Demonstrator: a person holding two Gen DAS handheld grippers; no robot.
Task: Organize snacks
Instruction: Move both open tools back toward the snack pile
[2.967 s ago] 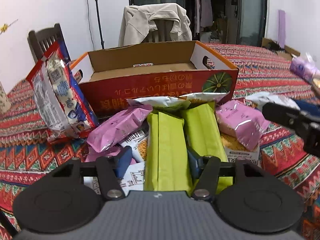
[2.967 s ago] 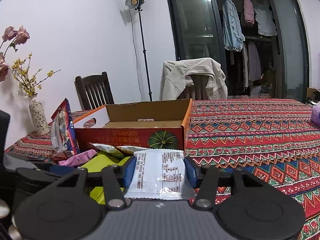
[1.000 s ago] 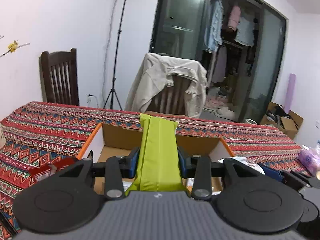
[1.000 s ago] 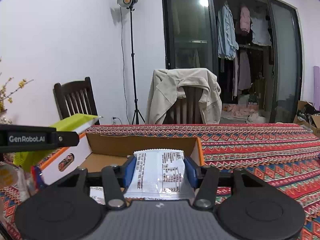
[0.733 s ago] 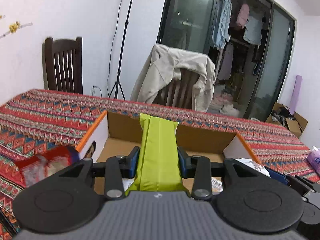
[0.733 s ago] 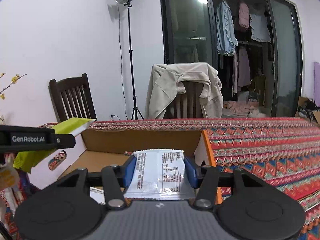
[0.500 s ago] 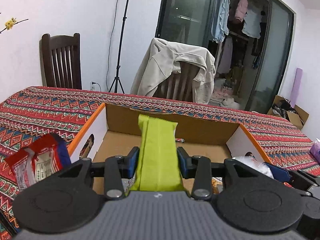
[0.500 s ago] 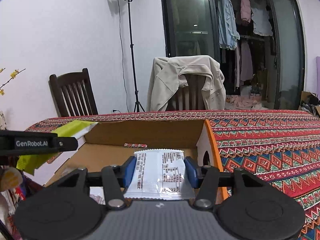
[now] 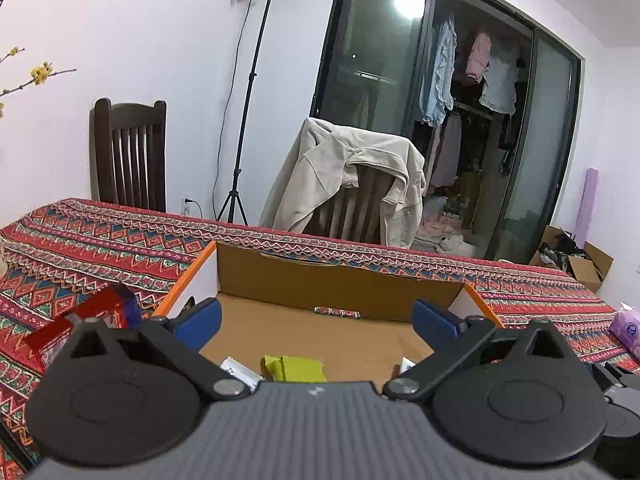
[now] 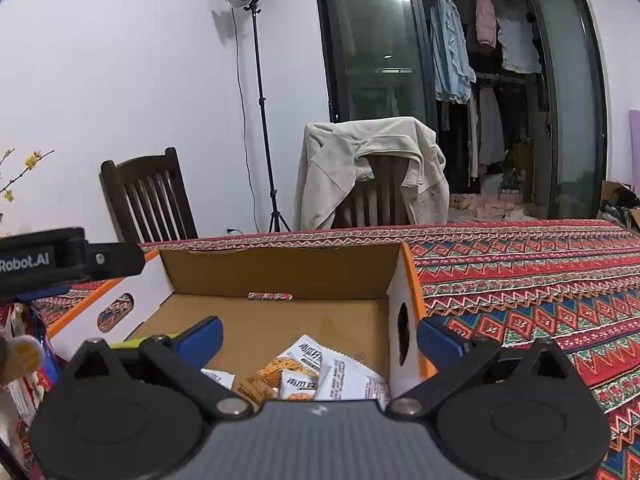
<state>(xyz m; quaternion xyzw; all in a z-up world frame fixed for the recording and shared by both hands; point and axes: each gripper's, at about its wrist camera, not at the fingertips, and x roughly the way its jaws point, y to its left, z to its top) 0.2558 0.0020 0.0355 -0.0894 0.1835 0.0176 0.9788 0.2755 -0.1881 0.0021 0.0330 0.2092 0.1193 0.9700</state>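
An open cardboard box (image 9: 340, 280) with orange rims stands on the patterned tablecloth; it also shows in the right wrist view (image 10: 280, 272). My left gripper (image 9: 316, 316) is open and empty above the box's near part. A green snack pack (image 9: 294, 368) lies on the box floor just below it. My right gripper (image 10: 320, 334) is open and empty over the box's right side. White snack packets (image 10: 320, 372) lie in the box below it. The left gripper's body (image 10: 68, 260) shows at the left of the right wrist view.
A red and blue snack bag (image 9: 80, 324) stands left of the box. A small wrapped item (image 9: 335, 312) lies at the box's back wall. Two chairs, one with a beige jacket (image 9: 352, 184), stand behind the table. A purple pack (image 9: 626, 326) lies far right.
Both grippers opened. The green pack dropped from the left gripper into the box, and the white packet dropped from the right gripper into the box.
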